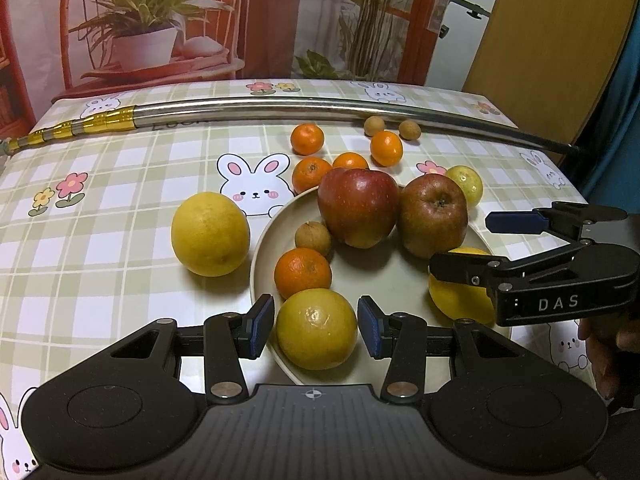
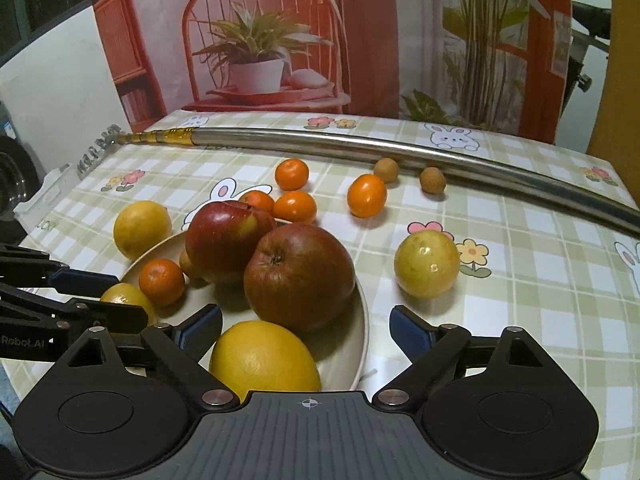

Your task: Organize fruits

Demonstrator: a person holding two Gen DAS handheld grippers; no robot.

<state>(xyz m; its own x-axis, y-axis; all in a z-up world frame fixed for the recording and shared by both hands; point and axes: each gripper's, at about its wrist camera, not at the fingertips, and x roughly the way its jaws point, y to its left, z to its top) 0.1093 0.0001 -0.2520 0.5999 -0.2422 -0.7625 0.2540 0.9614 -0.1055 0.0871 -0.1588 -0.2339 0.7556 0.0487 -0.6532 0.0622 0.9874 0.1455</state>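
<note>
A beige plate (image 1: 372,276) holds two red apples (image 1: 358,208), a tangerine (image 1: 303,273), a small brown longan (image 1: 313,238) and yellow citrus fruits. My left gripper (image 1: 316,328) is open, its pads on either side of a yellow citrus (image 1: 316,330) at the plate's near rim, with small gaps. My right gripper (image 2: 306,330) is open over the plate's right part (image 2: 360,320), above a yellow lemon (image 2: 264,360); it also shows in the left wrist view (image 1: 476,246). Loose on the cloth lie a big lemon (image 1: 210,234), a yellow-green fruit (image 2: 426,263), several tangerines (image 1: 307,139) and two longans (image 1: 409,129).
A long metal pole (image 1: 280,108) with a gold end lies across the far side of the table. The checked bunny tablecloth (image 1: 100,248) covers the table. A printed backdrop (image 1: 180,20) stands behind it. A wooden panel (image 1: 552,28) is at the far right.
</note>
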